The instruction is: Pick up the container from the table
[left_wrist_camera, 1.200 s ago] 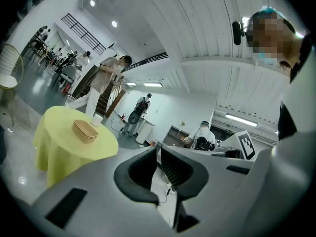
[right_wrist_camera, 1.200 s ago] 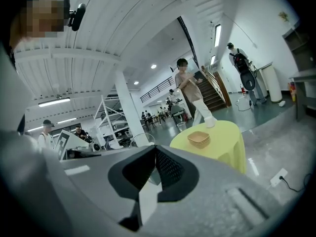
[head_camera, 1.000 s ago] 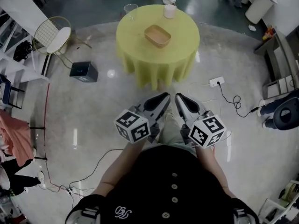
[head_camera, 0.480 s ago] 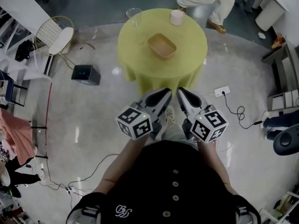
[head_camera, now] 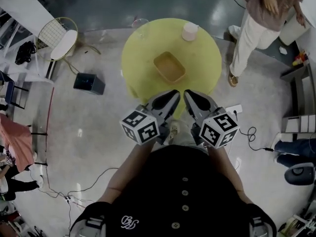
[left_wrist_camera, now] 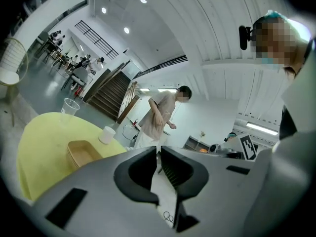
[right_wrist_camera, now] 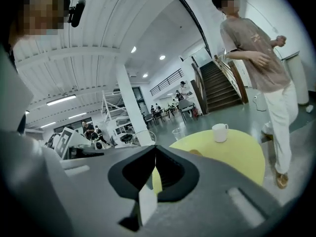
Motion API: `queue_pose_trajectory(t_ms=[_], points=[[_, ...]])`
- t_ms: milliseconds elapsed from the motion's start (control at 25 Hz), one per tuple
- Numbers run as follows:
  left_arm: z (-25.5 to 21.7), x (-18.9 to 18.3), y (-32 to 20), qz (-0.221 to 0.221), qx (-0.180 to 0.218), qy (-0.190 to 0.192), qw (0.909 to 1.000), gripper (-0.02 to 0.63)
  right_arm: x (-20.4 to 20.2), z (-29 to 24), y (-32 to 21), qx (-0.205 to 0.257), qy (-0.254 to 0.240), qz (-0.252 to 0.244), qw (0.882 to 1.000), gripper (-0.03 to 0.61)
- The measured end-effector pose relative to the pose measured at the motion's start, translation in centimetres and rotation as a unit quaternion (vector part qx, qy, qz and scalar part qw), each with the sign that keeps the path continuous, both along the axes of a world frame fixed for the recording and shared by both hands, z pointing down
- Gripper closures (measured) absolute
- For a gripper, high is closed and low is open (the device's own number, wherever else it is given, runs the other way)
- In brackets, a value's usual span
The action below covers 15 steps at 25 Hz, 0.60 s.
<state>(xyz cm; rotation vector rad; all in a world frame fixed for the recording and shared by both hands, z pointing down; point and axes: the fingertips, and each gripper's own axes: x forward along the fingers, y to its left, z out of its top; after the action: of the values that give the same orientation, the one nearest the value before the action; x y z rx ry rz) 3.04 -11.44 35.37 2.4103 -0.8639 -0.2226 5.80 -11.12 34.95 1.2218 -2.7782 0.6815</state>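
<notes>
Your left tongs (head_camera: 173, 98) and right tongs (head_camera: 191, 97) are both closed with nothing between their tips. They sit side by side, pointing at the yellow tabletop (head_camera: 207, 63). The container (head_camera: 169, 67), a shallow tan tray, sits on it just ahead of the tips, touched by neither. Farther from the tongs stand a white mug (head_camera: 189, 31) and a clear cup (head_camera: 139, 25). A person (head_camera: 261, 23) stands beyond the tabletop, on the right tongs' side.
</notes>
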Motion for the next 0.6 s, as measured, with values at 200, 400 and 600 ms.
queue_pose_trajectory(t_ms=[200,400,600], points=[[0.2,1.6,-4.1,-0.006,-0.002,0.004,1.0,0.578,1.7,0.4,-3.9,-0.004,0.004,-0.004,1.0,0.575],[0.5,3.0,-7.1,-0.015,-0.009,0.006,0.9998,0.578,3.6,0.6,-7.1,-0.01,-0.002,-0.004,1.0,0.575],[0.8,3.0,-8.8,-0.03,-0.025,0.006,0.9992,0.578,3.3,0.6,-8.9,-0.019,-0.004,-0.021,1.0,0.575]])
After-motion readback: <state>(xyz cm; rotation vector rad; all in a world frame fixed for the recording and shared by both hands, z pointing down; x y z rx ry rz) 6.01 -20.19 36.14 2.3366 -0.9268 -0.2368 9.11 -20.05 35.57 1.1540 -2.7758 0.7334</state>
